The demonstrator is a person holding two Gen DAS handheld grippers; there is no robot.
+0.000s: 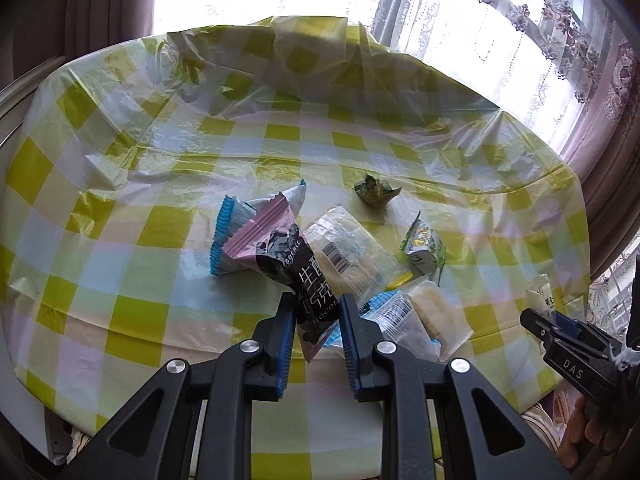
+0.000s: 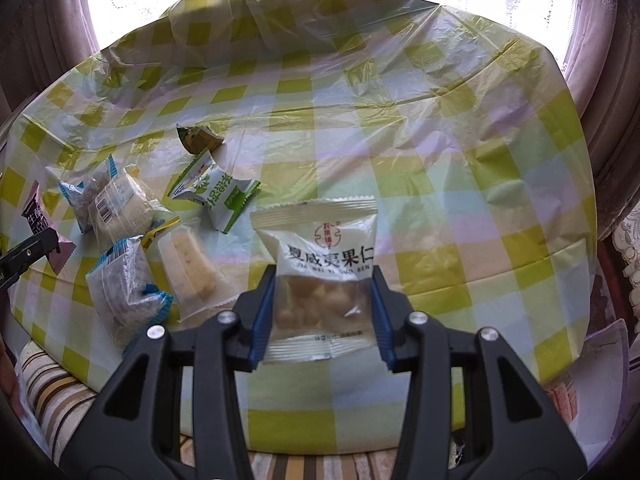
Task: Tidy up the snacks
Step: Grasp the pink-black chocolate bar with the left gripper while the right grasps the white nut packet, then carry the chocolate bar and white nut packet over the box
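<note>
The left hand-held gripper (image 1: 314,312) is clamped on a pink-and-black chocolate packet (image 1: 288,264), its blue pads pressing both sides just above the pile; the wrapper carries white Chinese characters and part of the word "CHOCOL". The right hand-held gripper (image 2: 324,280) is clamped on a white nut packet (image 2: 320,256) with a clear window showing pale round nuts, a red seal and black characters reading "夏威夷果仁", held over the checked surface (image 2: 440,184) near its front edge. The rest of the snacks lie together on the yellow-green and white plastic cloth: a blue-edged packet (image 1: 230,232), a clear packet with a barcode (image 1: 344,252), a green-and-white packet (image 2: 216,192) with Chinese writing and a flower, a crumpled green wrapper (image 1: 374,192) set a little apart, another blue-edged packet (image 2: 120,284) and a clear packet holding a pale bar (image 2: 192,272). The left wrist view shows "DAS" on the right tool's body at its edge; the right wrist view shows striped fabric (image 2: 52,392) below the surface. Lace curtains (image 1: 520,20) hang behind.
</note>
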